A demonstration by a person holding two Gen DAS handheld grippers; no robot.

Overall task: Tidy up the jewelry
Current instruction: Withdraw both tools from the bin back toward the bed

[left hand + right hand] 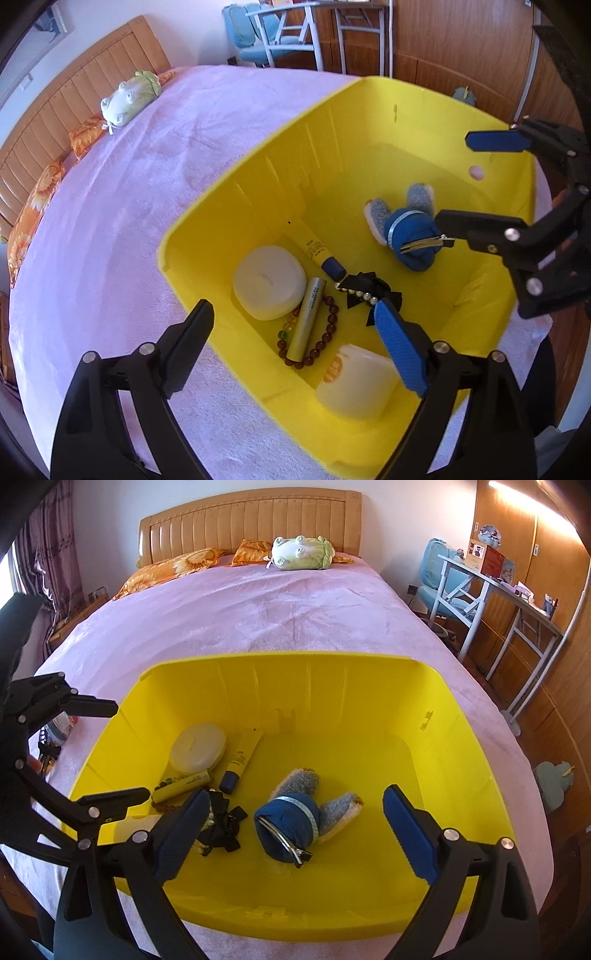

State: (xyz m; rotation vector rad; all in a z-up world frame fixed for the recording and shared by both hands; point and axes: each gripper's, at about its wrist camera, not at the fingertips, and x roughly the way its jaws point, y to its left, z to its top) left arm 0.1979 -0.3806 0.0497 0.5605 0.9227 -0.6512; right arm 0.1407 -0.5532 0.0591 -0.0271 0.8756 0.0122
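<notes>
Bin (461, 738) on bed: bracelet (328, 334), tubes, bow, blue pouch (286, 821); both hand-held grippers wide, empty.

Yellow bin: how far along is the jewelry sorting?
Done: the bead bracelet, pearl bow clip and blue rabbit hair clip already lie in the yellow bin. In hand: nothing; left gripper and right gripper both open. Left: small items beside the bin, too unclear to identify.

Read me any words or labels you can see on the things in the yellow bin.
"SDX": on the yellow tube with the blue cap.
"FOR LIPS": on the gold tube; the line above it is too blurred to read.
White case: faint mark, unreadable.
Nothing else in the bin carries readable text.
</notes>
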